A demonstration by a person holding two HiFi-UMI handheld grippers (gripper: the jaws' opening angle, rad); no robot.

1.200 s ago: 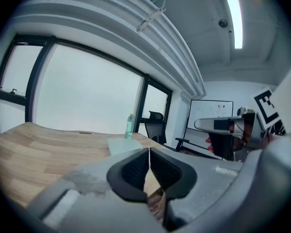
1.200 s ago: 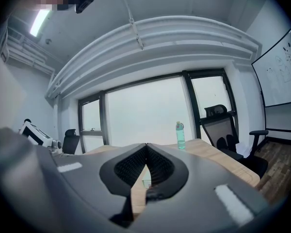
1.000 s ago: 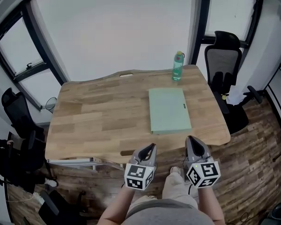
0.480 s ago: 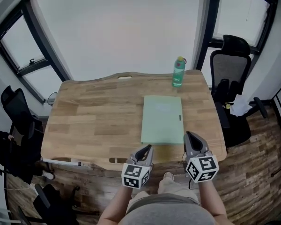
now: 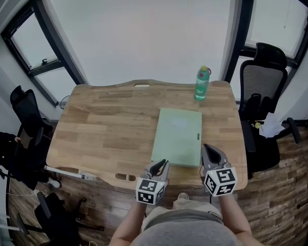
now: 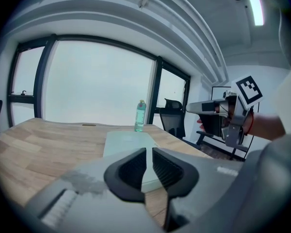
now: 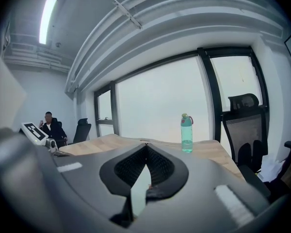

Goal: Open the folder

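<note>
A pale green folder [image 5: 177,136] lies closed and flat on the right half of the wooden table [image 5: 108,132], with a small dark tab at its right edge. My left gripper [image 5: 163,162] hovers over the table's near edge, just short of the folder's near left corner. Its jaws are opening: a narrow gap shows between its pads [image 6: 149,152], with nothing in it. My right gripper [image 5: 207,147] is at the folder's near right corner, its fingertips meeting [image 7: 146,147] on nothing. The folder [image 6: 128,142] stretches ahead in the left gripper view.
A green water bottle [image 5: 201,83] stands at the table's far right, behind the folder. A black office chair [image 5: 264,81] is to the right of the table and another [image 5: 25,111] to the left. A seated person [image 7: 48,125] is far off.
Both grippers have moved forward from in front of the table up to its near edge, closing on the folder's near end.
</note>
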